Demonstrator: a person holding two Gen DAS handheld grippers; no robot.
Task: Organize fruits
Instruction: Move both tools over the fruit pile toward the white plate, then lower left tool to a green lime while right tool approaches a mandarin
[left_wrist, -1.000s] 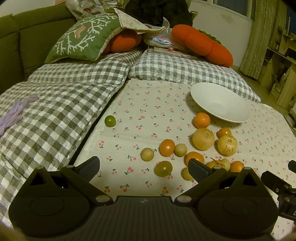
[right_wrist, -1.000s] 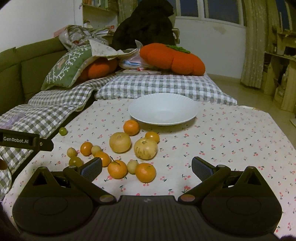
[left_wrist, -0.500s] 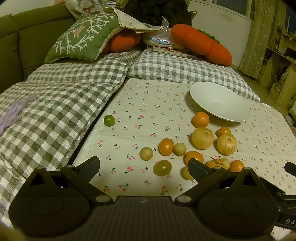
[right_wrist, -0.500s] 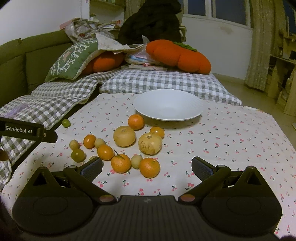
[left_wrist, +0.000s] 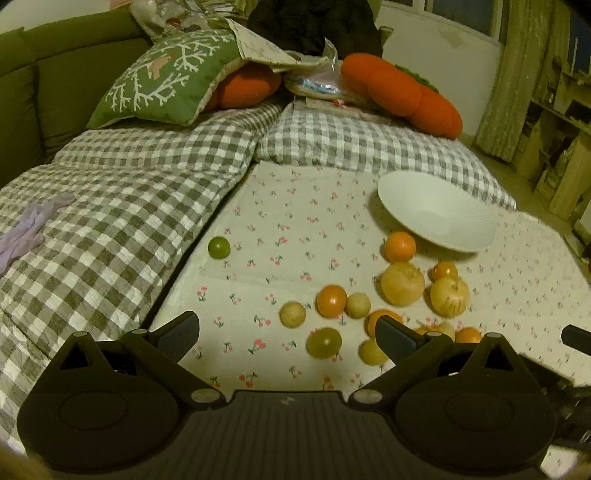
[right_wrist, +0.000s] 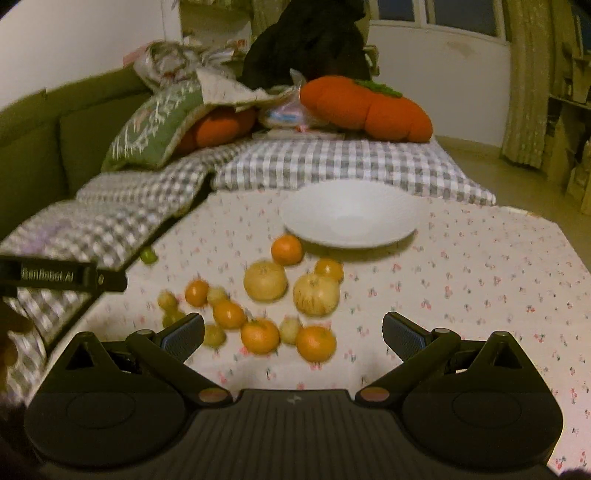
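Both grippers are spread wide with nothing between the fingers. The left gripper (left_wrist: 286, 338) hangs low over the cherry-print cloth (left_wrist: 295, 221), and the right gripper (right_wrist: 293, 334) hangs over the same cloth; its view is pretty blurry.

From the left wrist, the fruit sits in a loose cluster at about 2 o'clock from the gripper. There's a white plate (left_wrist: 436, 214) at the far side with nothing on it, a mandarin (left_wrist: 399, 246) just beside its near rim, then two pale melons (left_wrist: 402, 282) side by side with a small orange one behind them. Closer in: an orange tomato (left_wrist: 331, 301) touching a little yellow fruit on its right, another yellow one (left_wrist: 292, 314) to its left, and a greenish tomato (left_wrist: 324, 342) right between the fingers. A lone green lime (left_wrist: 219, 247) lies well apart at 11 o'clock, near the edge of the checked cushion (left_wrist: 110, 240).

From the right wrist, the plate (right_wrist: 351, 214) is at 12 o'clock, with two mandarins (right_wrist: 260, 336) just past the fingertips. The left gripper's black body pokes in at 9 o'clock.
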